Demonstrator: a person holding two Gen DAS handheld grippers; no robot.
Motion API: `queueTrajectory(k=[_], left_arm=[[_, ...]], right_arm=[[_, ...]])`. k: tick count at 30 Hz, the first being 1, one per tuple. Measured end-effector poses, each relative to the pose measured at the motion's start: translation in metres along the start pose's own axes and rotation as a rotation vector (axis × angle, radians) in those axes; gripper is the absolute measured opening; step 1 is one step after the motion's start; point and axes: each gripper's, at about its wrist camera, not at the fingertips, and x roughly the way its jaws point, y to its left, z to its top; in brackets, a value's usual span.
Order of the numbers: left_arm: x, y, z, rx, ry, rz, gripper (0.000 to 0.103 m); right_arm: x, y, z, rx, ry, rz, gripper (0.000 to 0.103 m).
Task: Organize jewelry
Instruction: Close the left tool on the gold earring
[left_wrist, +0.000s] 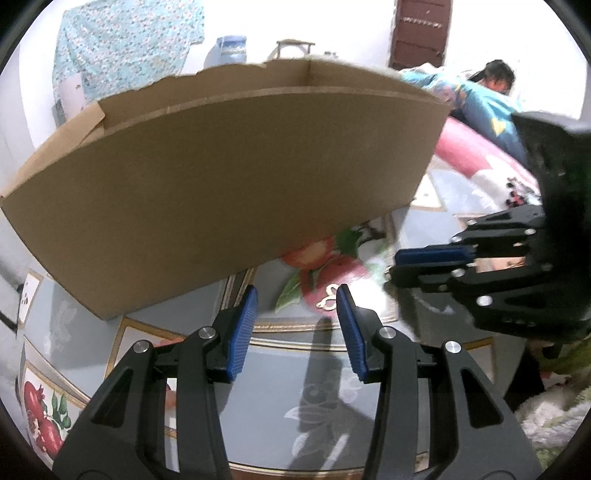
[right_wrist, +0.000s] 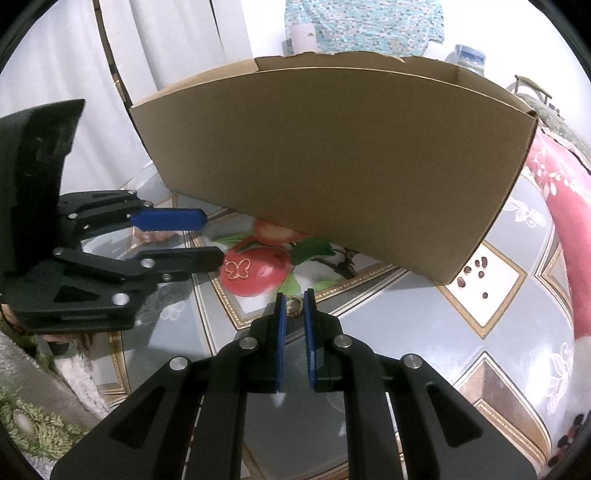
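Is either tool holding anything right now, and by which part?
The right tool pinches a small gold ring by its band at the fingertips. The left tool is open and empty, beside the butterfly charm.

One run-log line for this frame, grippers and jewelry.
left tongs: open over butterfly pendant | right tongs: shut on ring | cardboard box: behind

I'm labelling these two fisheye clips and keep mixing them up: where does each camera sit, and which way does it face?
Left wrist view: sits on the left gripper, looking forward and down at the cardboard box and a gold butterfly pendant on the patterned table; its open fingers show, the right gripper entering at right.
Right wrist view: sits on the right gripper, shut on a small ring, facing the same box; the left gripper shows at left.
Shared: box, pendant, table, both grippers.
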Motion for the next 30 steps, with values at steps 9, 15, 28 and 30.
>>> queueTrajectory(k=[9,15,28,30], left_arm=[[-0.001,-0.018,-0.001,0.035,0.009,-0.141,0.042],[0.009,-0.027,0.0,0.069,0.034,-0.153,0.036],[0.022,-0.023,0.006,0.077,0.07,-0.073,0.03],[0.024,-0.024,0.007,0.083,0.076,-0.061,0.029]], right_arm=[[0.001,0.0,-0.001,0.017,-0.007,-0.011,0.01],[0.001,0.0,-0.002,0.02,-0.008,-0.011,0.01],[0.001,0.0,-0.002,0.024,-0.011,-0.009,0.01],[0.0,0.0,-0.002,0.022,-0.011,-0.009,0.01]])
